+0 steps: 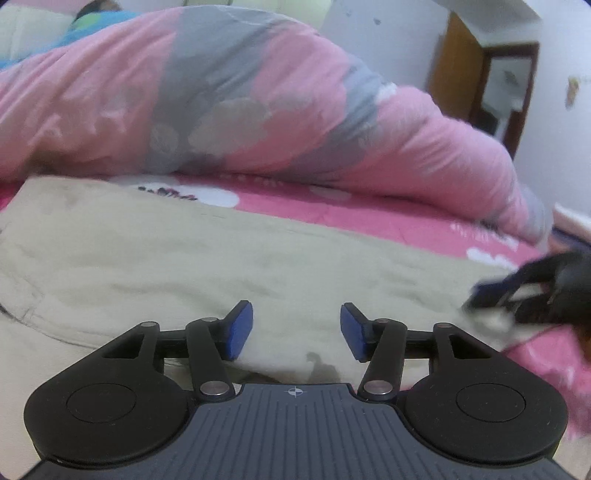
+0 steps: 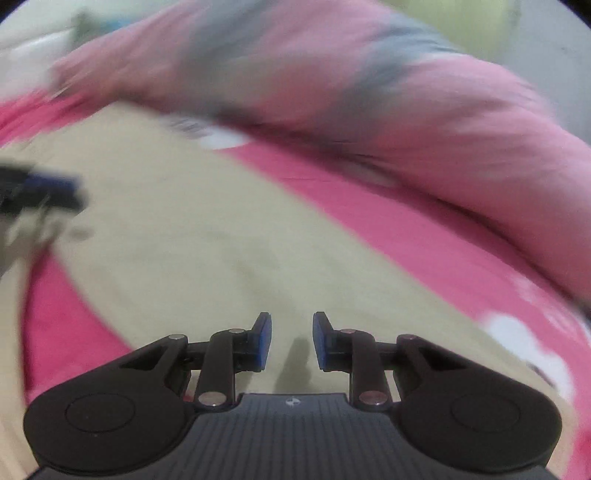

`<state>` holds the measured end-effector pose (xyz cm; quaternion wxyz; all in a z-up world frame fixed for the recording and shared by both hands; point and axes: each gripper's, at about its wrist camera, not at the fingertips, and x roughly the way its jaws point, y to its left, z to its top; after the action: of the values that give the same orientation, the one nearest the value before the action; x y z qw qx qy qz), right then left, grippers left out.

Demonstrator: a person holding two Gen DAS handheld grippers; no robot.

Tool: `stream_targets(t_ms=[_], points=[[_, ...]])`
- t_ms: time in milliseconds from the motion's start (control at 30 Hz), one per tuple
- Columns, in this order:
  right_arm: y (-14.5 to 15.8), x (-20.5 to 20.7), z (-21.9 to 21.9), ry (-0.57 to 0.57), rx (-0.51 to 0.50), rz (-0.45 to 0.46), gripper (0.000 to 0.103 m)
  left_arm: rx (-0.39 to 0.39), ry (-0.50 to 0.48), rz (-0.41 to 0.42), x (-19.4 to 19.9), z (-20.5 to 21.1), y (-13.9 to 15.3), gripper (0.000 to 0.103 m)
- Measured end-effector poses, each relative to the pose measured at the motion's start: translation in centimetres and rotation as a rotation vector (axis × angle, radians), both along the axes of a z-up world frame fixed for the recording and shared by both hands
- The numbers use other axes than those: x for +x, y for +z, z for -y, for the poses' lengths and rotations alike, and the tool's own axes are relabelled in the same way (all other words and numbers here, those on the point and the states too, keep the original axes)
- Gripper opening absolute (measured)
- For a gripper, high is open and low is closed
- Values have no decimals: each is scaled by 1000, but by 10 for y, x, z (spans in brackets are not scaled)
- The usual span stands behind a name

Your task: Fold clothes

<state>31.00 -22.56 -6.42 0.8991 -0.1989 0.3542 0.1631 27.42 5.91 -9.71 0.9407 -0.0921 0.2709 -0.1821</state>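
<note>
A beige garment (image 1: pixel 184 266) lies spread flat on a pink bedsheet (image 1: pixel 351 218). My left gripper (image 1: pixel 296 330) hovers low over its near edge, open, nothing between the blue pads. At the far right of the left wrist view the right gripper (image 1: pixel 517 295) shows blurred over the garment's right end. In the right wrist view the same beige garment (image 2: pixel 192 240) fills the middle. My right gripper (image 2: pixel 292 341) is open above it with an empty gap. The left gripper (image 2: pixel 40 192) appears blurred at the left edge.
A bulky pink and grey quilt (image 1: pixel 240 96) is heaped along the far side of the bed; the quilt (image 2: pixel 369 85) also crosses the right wrist view. A wooden door frame (image 1: pixel 491 85) and white wall stand at the back right. Someone's blue clothing (image 1: pixel 96 22) shows beyond the quilt.
</note>
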Motion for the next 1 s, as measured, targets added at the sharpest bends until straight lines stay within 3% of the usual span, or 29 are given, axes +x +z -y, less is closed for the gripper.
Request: stream_targets(t_ms=[67,200,433,467,867,933,1000], points=[[-9,-4,1,-15,-30,-31,25,-8,23,-37,5,-4,-2,53],[-2,-35,90,-347,49,-24,28,-44,57,-66,10,-12,-1,53],[12,-89,246,-928,190,-11,30,-26,140,-61,11,-16,-3,53],[13,-91,250,-954,200,-10,30,-25,151,-58,11,-18,-2,53],[-1,43,-129,114,85,-19,30,-19,177,-91,17,-22,-8,53],[-14,58,-143,143,89,-47,30,-14,175,-91,17,-21,-8,53],[-19,68,-117,97,91,-49,31,-10,174,-90,17,-20,-8,54]])
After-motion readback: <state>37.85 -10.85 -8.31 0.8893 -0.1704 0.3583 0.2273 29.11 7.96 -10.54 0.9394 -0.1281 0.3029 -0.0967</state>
